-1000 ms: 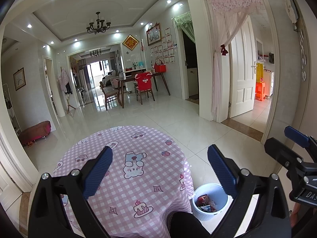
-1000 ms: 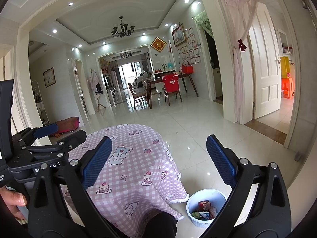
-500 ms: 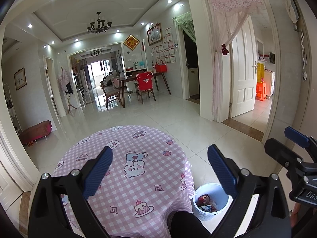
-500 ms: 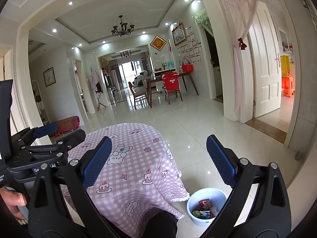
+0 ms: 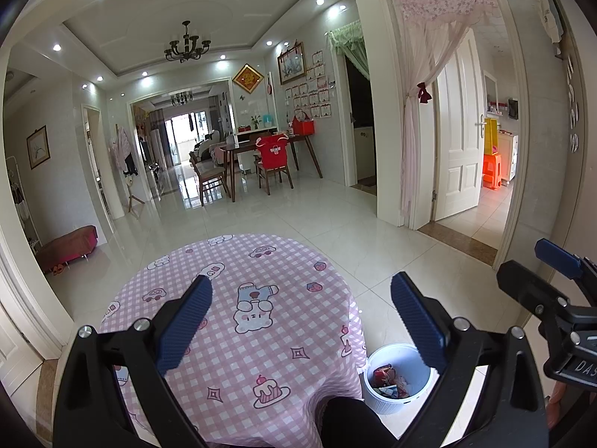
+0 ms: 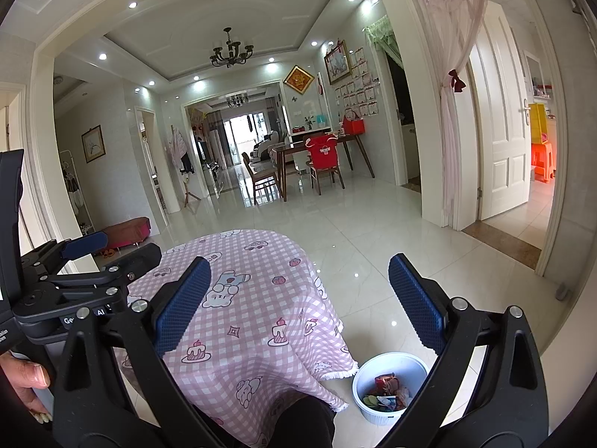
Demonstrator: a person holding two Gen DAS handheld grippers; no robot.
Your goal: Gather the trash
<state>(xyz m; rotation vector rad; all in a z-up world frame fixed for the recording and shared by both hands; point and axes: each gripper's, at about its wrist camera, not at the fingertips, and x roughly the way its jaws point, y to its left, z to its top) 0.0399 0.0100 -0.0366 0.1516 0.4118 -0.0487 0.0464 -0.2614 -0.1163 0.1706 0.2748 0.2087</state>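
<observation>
A white ribbed bin holding colourful wrappers stands on the tiled floor at the right foot of a round table. The table's pink checked cloth shows no loose items on it. My left gripper hangs above the table, open, nothing between its blue pads. My right gripper is open too, held over the table's right side and empty. In the left wrist view the right gripper shows at the right edge; in the right wrist view the left gripper shows at the left.
A dark knee sits below the table's near edge. A hand grips the left tool. Glossy floor stretches to a dining table with chairs. A white door stands open on the right; a low red bench is left.
Both grippers stay open and empty. The views have hardly shifted; the right wrist view has tilted very slightly.
</observation>
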